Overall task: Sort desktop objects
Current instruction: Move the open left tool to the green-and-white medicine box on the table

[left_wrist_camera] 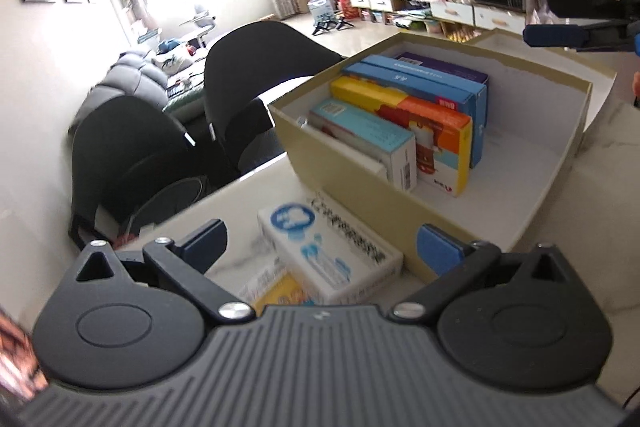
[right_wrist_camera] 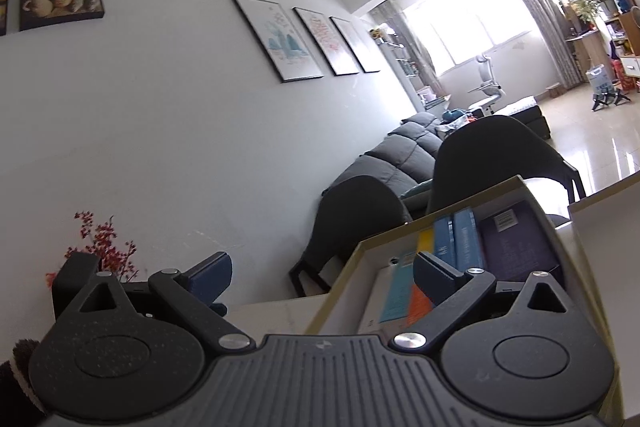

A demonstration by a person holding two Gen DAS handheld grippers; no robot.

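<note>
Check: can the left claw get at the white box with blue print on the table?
Probably yes. The left claw is open, and the white box lies between its fingers, nothing above it; the cardboard box wall sits close alongside.

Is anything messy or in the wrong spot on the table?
Yes. A white box with blue print lies flat on the table, outside the cardboard box, partly on top of a yellow packet. The other boxes stand neatly on edge inside. The open left gripper hovers over it.
</note>
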